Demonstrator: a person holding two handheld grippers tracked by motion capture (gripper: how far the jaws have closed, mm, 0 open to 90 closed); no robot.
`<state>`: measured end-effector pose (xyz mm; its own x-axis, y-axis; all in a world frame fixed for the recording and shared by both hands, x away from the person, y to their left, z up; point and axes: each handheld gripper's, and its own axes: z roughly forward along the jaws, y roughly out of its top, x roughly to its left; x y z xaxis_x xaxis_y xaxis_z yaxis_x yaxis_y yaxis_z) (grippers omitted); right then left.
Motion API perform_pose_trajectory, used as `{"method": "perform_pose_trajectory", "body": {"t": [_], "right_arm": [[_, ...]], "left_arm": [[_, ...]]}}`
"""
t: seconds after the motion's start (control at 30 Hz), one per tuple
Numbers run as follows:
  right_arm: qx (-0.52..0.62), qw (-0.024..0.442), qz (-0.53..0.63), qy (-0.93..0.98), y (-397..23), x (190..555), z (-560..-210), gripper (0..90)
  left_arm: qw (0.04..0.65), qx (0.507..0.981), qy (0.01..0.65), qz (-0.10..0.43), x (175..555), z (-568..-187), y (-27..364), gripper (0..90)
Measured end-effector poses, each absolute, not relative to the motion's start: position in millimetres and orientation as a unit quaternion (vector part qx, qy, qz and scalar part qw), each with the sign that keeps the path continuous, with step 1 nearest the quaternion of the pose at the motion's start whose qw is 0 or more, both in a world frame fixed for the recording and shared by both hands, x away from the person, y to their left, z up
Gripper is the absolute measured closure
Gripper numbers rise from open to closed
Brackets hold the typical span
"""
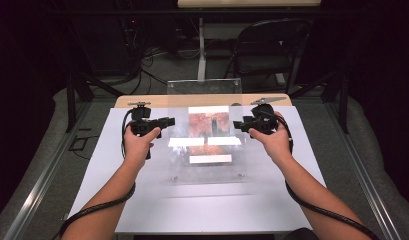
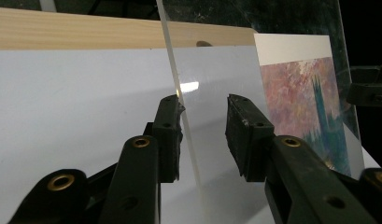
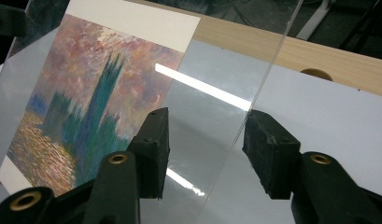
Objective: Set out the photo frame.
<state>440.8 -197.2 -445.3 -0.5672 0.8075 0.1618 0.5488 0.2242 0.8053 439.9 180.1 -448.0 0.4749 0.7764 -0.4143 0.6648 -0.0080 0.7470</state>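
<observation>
sheet: clear rigid acrylic (image 1: 207, 145) | print: matte painting (image 1: 208, 125) | fingers: both apart, straddling sheet edges

One acrylic sheet (image 1: 207, 150) (clear), one print (image 1: 208, 125).

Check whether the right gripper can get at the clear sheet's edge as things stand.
Probably yes. The right gripper already straddles the clear acrylic sheet: the edge runs between its open jaws with nothing in between. The pads do not seem to press on it yet.
</observation>
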Motion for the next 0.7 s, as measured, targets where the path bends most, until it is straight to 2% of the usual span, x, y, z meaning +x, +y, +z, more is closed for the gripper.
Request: {"method": "perform_pose_trajectory", "body": {"t": [0.7], "right_arm": [[0.410, 0.168, 0.465, 0.767, -209, 391, -424, 65.7]], "left_arm": [[0.512, 0.721, 0.460, 0.082, 391, -427, 187, 73.8]]}}
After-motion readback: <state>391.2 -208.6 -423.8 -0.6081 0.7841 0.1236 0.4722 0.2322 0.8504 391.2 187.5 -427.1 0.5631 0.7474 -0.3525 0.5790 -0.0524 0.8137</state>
